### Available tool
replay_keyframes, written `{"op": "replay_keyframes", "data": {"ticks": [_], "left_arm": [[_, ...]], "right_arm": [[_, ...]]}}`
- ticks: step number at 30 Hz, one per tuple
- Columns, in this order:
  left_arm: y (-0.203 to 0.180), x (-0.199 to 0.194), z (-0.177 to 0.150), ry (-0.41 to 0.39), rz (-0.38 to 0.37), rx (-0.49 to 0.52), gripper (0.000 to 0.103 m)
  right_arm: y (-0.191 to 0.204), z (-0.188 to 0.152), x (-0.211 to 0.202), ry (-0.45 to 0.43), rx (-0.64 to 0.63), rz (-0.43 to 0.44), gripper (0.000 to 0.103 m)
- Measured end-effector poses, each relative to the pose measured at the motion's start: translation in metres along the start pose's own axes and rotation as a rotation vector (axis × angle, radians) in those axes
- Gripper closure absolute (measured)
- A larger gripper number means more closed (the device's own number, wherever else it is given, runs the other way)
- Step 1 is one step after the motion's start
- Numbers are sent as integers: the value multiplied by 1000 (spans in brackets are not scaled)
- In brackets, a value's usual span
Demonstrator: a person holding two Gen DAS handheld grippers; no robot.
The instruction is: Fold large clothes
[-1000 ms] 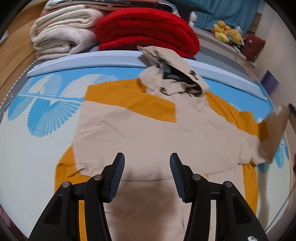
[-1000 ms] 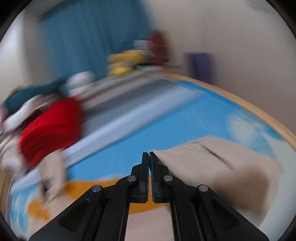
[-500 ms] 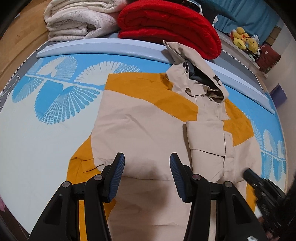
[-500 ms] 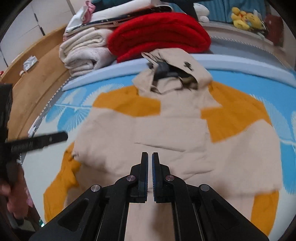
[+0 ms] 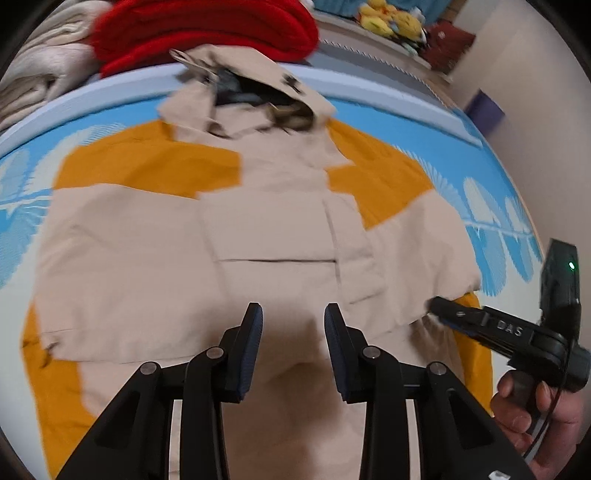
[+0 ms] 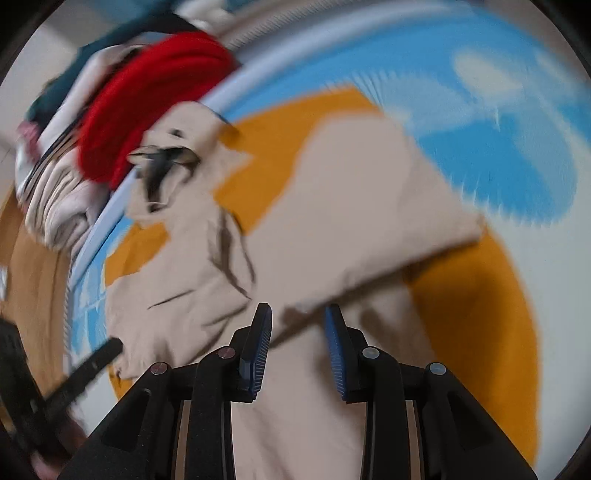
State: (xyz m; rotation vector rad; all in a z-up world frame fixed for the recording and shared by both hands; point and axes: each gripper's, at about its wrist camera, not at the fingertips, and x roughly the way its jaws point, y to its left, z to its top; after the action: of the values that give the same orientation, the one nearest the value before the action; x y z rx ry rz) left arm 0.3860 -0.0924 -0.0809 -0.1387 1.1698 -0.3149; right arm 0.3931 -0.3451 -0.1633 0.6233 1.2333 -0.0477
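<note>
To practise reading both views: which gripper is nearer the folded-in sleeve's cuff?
Right. The right gripper hangs just beside the cuff, jaws open; the left gripper hovers apart from it, over the jacket's middle.

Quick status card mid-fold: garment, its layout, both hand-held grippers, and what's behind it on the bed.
garment: beige and orange hooded jacket, flat on the blue-patterned bed cover
hood: at the far end, toward the red blanket
sleeves: both folded in across the chest
left hand-held gripper: open, over the lower front, nothing between the jaws; jaws have just been closing
right hand-held gripper: open, nothing gripped; jaws have just been opening
behind: folded cream blanket, yellow plush toys
</note>
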Motion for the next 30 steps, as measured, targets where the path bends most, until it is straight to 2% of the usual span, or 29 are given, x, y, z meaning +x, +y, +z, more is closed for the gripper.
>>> {"op": "replay_keyframes", "data": {"ticks": [3, 5, 6, 7, 8, 12, 14, 15, 16, 18, 21, 23, 25, 26, 30], "left_arm": [[-11, 27, -1, 44, -8, -5, 68], [-17, 42, -3, 78, 0, -2, 62], [-19, 47, -5, 87, 8, 7, 53], [-23, 53, -6, 94, 21, 24, 46], [-26, 57, -8, 100, 35, 40, 45], [-35, 72, -13, 99, 129, 122, 44], [-33, 68, -12, 77, 174, 127, 59], [-26, 62, -9, 58, 198, 98, 75], [-15, 53, -7, 38, 204, 56, 79], [16, 27, 0, -24, 208, -100, 80], [51, -4, 1, -78, 189, -259, 78], [69, -21, -1, -101, 154, -328, 75], [80, -27, -2, -95, 77, -353, 59], [86, -29, -2, -87, 39, -365, 55], [107, -40, -3, -91, 19, -415, 49]], "right_arm": [[-15, 5, 21, 65, 89, 33, 72], [-16, 7, 27, 73, 101, 47, 72], [-15, 7, 29, 72, 101, 63, 72], [-15, 7, 29, 72, 101, 68, 77], [-12, 7, 30, 71, 101, 90, 95], [-5, 5, 27, 56, 99, 138, 100], [-1, 5, 28, 58, 102, 149, 100], [1, 5, 28, 57, 101, 147, 100], [0, 5, 28, 56, 105, 143, 100], [-1, 6, 30, 63, 125, 134, 101], [-2, 5, 33, 78, 138, 110, 101], [0, 4, 35, 78, 135, 87, 100], [1, 4, 34, 76, 129, 69, 100], [3, 4, 34, 73, 123, 64, 100], [6, 5, 31, 70, 99, 37, 96]]}}
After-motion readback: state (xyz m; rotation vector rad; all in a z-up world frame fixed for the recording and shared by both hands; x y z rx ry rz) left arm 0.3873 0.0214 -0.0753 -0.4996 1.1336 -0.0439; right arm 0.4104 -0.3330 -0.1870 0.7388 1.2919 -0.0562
